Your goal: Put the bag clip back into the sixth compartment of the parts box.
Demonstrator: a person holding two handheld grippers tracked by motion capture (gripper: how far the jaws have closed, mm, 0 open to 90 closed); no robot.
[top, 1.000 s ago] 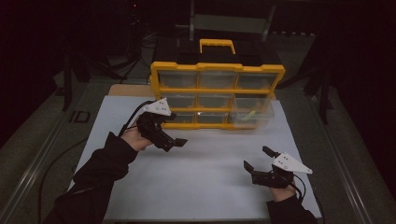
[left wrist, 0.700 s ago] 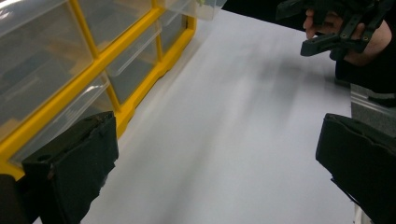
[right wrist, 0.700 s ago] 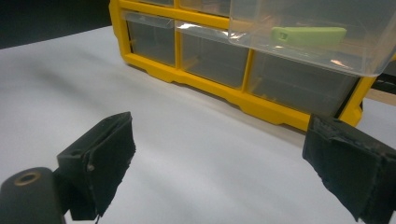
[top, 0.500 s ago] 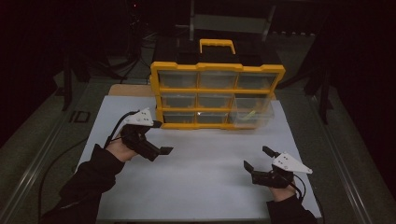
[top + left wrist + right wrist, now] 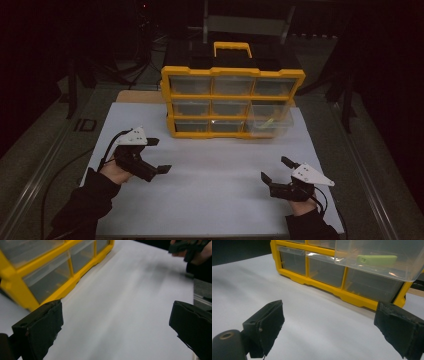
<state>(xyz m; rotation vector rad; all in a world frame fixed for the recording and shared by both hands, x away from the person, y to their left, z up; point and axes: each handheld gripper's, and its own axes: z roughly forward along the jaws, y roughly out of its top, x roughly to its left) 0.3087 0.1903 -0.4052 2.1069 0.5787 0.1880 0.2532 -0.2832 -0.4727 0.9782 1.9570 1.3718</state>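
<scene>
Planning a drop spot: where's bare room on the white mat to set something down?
The white mat is bare between the left gripper and right gripper, and along its near edge. It is tight right in front of the yellow drawer organizer, where the pulled-out clear drawer with a green item overhangs the mat.

The left gripper (image 5: 156, 156) is held low with both jaws spread wide and nothing between them; the left hand (image 5: 116, 170) grips it from behind; the right gripper (image 5: 274, 169), well apart from it, has its jaws wide too; the right hand (image 5: 300, 200) sits behind it.
</scene>
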